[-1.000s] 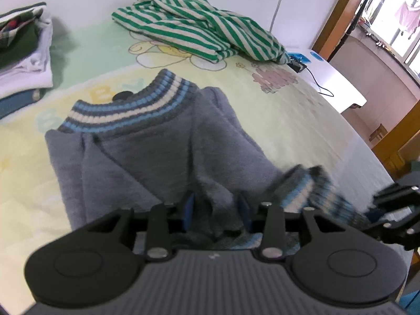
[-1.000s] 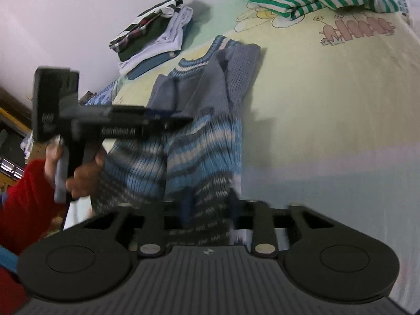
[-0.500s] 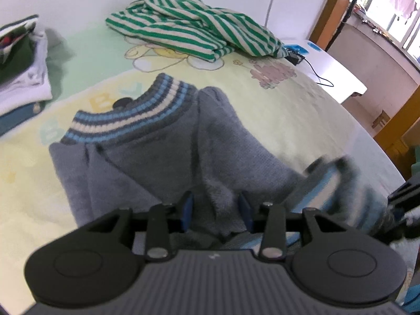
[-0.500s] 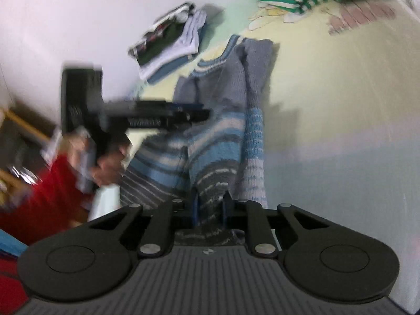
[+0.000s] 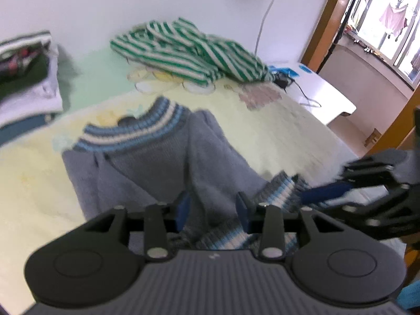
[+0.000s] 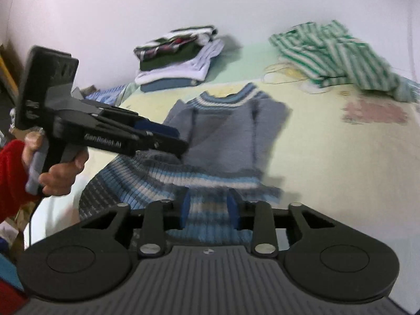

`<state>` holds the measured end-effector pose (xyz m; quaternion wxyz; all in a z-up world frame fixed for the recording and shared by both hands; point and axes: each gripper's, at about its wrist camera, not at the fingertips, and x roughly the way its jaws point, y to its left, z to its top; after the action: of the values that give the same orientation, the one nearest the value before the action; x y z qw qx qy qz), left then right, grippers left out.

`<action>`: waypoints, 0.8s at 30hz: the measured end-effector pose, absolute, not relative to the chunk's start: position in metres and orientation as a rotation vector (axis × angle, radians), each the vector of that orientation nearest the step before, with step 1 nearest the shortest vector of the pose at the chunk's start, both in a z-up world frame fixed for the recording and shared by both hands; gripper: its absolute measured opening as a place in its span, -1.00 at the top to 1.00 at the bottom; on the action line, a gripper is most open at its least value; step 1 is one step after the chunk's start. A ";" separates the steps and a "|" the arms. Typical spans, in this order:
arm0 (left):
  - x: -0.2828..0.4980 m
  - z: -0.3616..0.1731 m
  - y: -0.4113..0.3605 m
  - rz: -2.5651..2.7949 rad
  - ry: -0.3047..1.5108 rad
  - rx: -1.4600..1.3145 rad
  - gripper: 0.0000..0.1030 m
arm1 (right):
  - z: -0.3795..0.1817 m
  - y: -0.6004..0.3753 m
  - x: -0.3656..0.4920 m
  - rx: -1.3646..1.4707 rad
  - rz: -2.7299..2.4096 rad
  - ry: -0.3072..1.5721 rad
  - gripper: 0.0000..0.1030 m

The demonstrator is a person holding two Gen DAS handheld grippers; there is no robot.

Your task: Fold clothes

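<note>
Grey knitted sweater with blue-and-cream striped collar and hem lies on the bed, which is covered by a pale yellow and green printed sheet; its long axis runs from the collar at the far end to the striped hem nearest both cameras, and both sleeves appear already laid in over the chest. The hem end is lifted and bunched rather than flat. In the right wrist view the right gripper has its blue fingers partly spread with the striped hem between them; the fabric fills the gap, but blur keeps me from telling whether it is truly pinched. In the left wrist view the left gripper shows blue fingers standing apart over the grey fabric near the hem's left corner, apparently not clamped on it. The left gripper's nose points in from the left across the hem, held by a hand with a red sleeve. Both grippers sit at the hem end, left on the left corner and right toward the middle-right, so the collar lies straight ahead of the fingers. A fold along this axis would carry the hem forward toward the collar. Green-and-white striped garment lies crumpled beyond, and a stack of folded clothes sits far left by the wall.
</note>
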<state>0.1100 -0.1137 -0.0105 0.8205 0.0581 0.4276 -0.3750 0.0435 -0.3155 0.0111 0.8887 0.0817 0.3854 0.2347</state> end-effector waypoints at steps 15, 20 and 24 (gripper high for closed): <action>0.132 -0.013 -0.062 -0.622 0.865 -0.029 0.21 | 0.001 -0.303 0.116 0.173 0.420 0.811 0.62; 0.148 -0.035 -0.058 -0.598 0.915 -0.037 0.20 | -0.006 -0.299 0.141 0.155 0.385 0.809 0.68; 0.151 -0.039 -0.058 -0.605 0.905 -0.026 0.06 | -0.011 -0.295 0.161 0.140 0.356 0.807 0.69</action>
<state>0.1510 -0.0581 -0.0389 0.8556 -0.0122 0.4303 -0.2876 0.1607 -0.2954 -0.0108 0.9019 0.0677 0.3902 0.1722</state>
